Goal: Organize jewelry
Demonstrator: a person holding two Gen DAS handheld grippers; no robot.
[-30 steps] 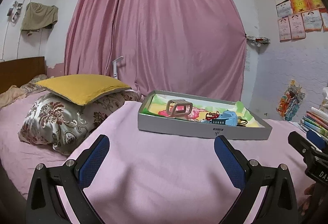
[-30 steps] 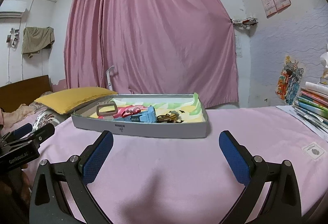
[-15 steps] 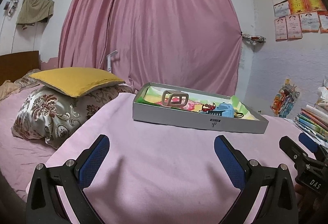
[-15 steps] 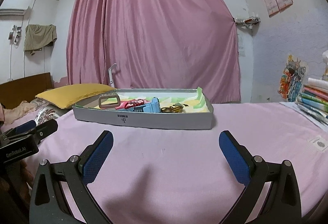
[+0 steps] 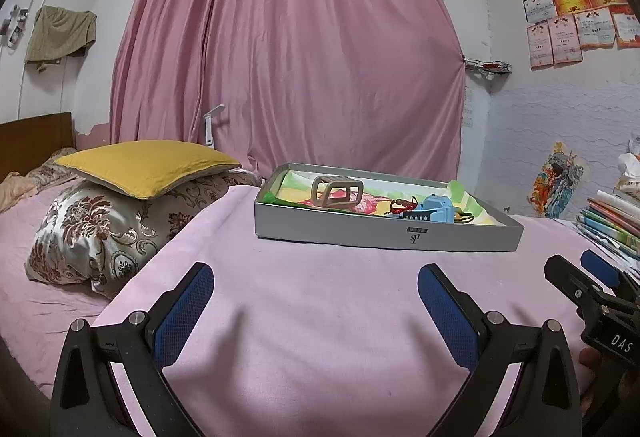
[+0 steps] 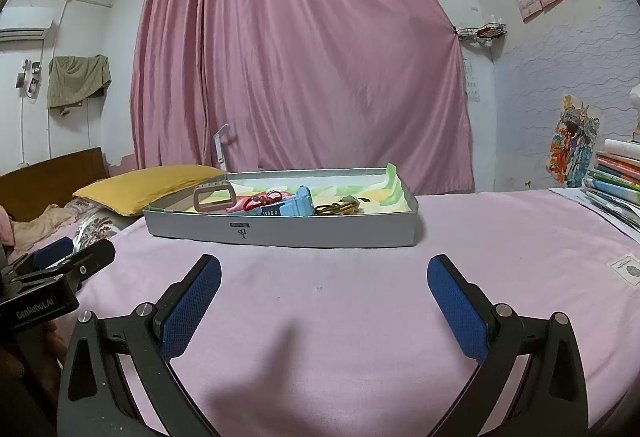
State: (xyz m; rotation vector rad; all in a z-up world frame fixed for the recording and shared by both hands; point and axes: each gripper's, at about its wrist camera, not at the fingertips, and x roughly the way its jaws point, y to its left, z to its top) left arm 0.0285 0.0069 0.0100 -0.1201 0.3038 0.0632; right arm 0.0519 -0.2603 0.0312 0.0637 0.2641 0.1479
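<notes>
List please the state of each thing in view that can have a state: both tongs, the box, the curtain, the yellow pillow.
Left tongs: open, holding nothing.
Right tongs: open, holding nothing.
Grey box: lidless, lying on the bed, jewelry inside.
Pink curtain: drawn shut.
Yellow pillow: lying on the patterned pillow.

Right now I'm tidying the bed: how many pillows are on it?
2, both left of the grey tray: a floral pillow on the pink sheet, and a yellow pillow resting on top of it. More may lie out of view.
</notes>
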